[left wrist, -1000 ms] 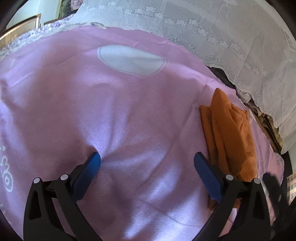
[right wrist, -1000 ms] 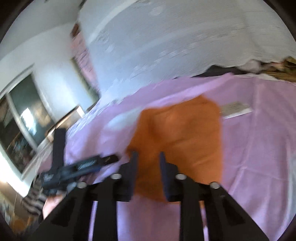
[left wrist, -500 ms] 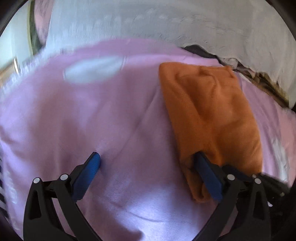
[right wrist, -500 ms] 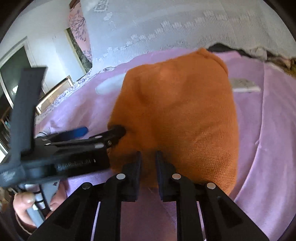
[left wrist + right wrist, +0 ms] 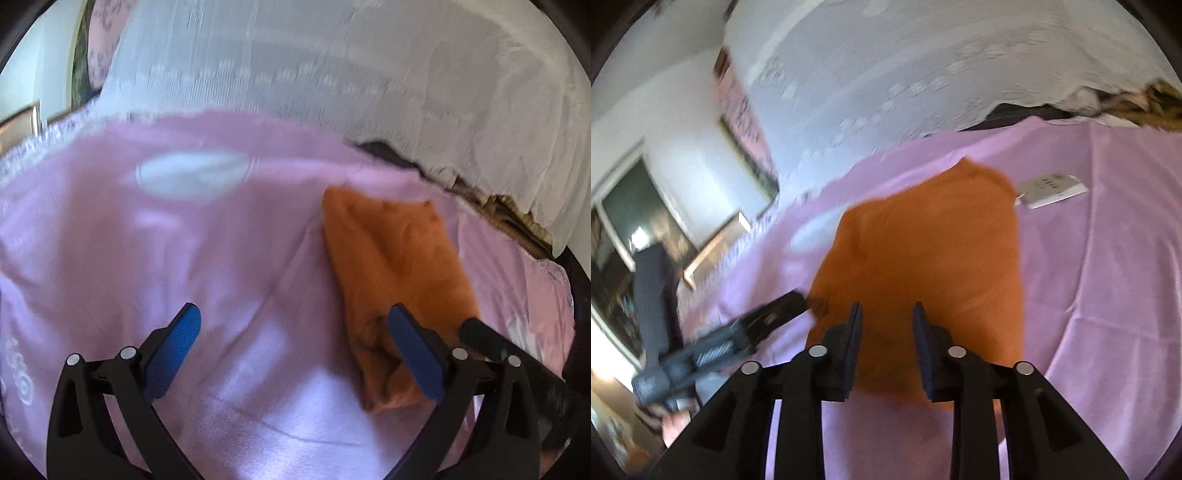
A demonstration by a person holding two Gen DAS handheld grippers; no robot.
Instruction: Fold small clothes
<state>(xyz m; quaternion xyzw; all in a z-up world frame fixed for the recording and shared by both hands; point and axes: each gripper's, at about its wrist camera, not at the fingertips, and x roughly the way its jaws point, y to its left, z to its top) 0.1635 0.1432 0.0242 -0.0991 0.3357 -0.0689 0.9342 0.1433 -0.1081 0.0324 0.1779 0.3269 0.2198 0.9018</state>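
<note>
lying folded, orange garment [image 5: 923, 266]; white label [image 5: 1051, 188] print unreadable.

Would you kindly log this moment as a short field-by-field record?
surface: pink cloth sheet
garment: folded orange knit cloth, lying flat on the sheet
left gripper: open wide, blue pads, right finger at the garment's near end
right gripper: partly open, fingers over the garment's near edge, nothing clamped
other item: small white printed card on the sheet beside the garment
backdrop: white lace curtain

surface: pink sheet [image 5: 184, 258] | on it: folded orange garment [image 5: 923, 258], white card, perhaps paper [image 5: 1051, 188]
</note>
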